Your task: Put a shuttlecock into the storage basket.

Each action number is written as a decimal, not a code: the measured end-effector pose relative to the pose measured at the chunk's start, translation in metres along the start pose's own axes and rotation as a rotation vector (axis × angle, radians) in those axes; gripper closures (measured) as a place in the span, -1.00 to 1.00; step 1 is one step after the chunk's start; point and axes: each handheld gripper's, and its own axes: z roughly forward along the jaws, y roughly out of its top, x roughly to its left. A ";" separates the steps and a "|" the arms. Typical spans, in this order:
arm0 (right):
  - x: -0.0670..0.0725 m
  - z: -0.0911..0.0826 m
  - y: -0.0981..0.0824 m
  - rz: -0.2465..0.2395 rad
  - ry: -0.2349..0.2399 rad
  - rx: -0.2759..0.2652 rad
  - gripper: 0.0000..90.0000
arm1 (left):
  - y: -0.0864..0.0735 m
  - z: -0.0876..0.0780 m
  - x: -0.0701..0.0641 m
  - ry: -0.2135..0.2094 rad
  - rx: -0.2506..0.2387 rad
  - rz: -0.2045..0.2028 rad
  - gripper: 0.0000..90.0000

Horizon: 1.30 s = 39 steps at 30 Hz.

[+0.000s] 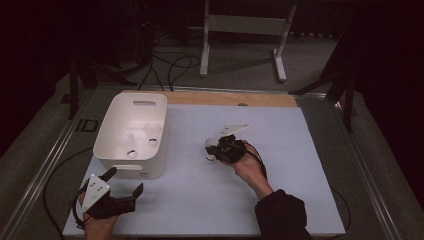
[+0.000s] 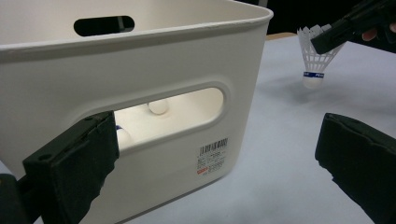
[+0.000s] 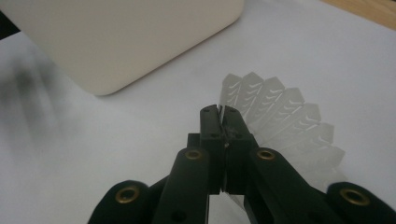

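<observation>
A white shuttlecock (image 3: 280, 112) hangs cork down near the middle of the white table cover (image 1: 280, 190). My right gripper (image 3: 223, 112) is shut on the rim of its feather skirt. In the high view the right gripper (image 1: 212, 148) holds the shuttlecock (image 1: 210, 156) low over the table; I cannot tell if the cork touches. In the left gripper view the shuttlecock (image 2: 314, 60) sits to the right of the white bin (image 2: 187, 60). My left gripper (image 1: 124, 181) stands open at the bin's near side with nothing between its jaws. Two shuttlecocks (image 1: 131, 152) lie inside the bin (image 1: 131, 98).
A wooden strip (image 1: 230, 98) runs along the table's far edge. Beyond it on the floor are a white stand (image 1: 240, 25) and loose cables (image 1: 170, 62). A metal rail (image 1: 47, 160) borders the table on the left.
</observation>
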 end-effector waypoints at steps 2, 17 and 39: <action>-0.001 -0.001 0.000 0.006 -0.010 -0.003 0.99 | 0.000 0.000 0.000 0.001 0.001 0.000 -1.00; -0.005 -0.005 0.003 0.034 -0.051 -0.039 0.99 | 0.000 0.000 0.000 0.001 0.001 0.001 -1.00; -0.006 -0.010 0.019 0.028 -0.068 -0.080 0.99 | 0.000 0.000 0.000 0.001 0.001 0.001 -1.00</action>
